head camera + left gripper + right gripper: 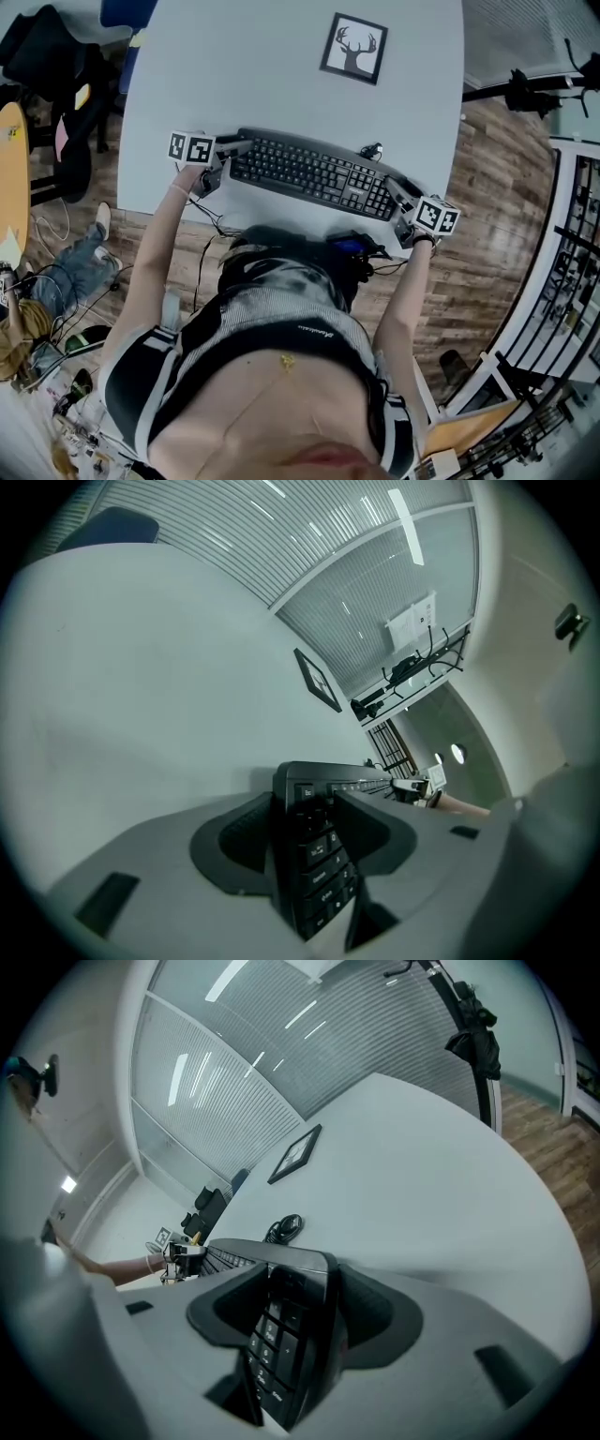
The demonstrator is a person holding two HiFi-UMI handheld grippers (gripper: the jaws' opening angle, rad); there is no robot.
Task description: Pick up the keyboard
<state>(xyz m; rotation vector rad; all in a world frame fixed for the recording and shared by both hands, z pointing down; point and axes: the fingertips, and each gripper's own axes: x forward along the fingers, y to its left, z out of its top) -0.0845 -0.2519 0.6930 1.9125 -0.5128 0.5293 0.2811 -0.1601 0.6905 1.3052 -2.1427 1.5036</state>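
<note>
Head view has the keyboard (314, 173) lying across the near edge of the white table (262, 66), reaching from the left gripper (232, 153) to the right gripper (398, 194), one at each short end. Left gripper view shows the Esc end between that gripper's jaws, which stand fairly wide with both pads against the keyboard's long edges. Right gripper view shows the number-pad end clamped the same way between its jaws. Just beyond the right gripper's tips, behind the keyboard, a coiled cable (281, 1228) lies on the table. I judge the grasp to be the step in hand and the lift not yet begun, since the keyboard looks flat on the table. The next move calls for raising both grippers together and level, so that neither end slips and the board does not twist. The cable may drag.
</note>
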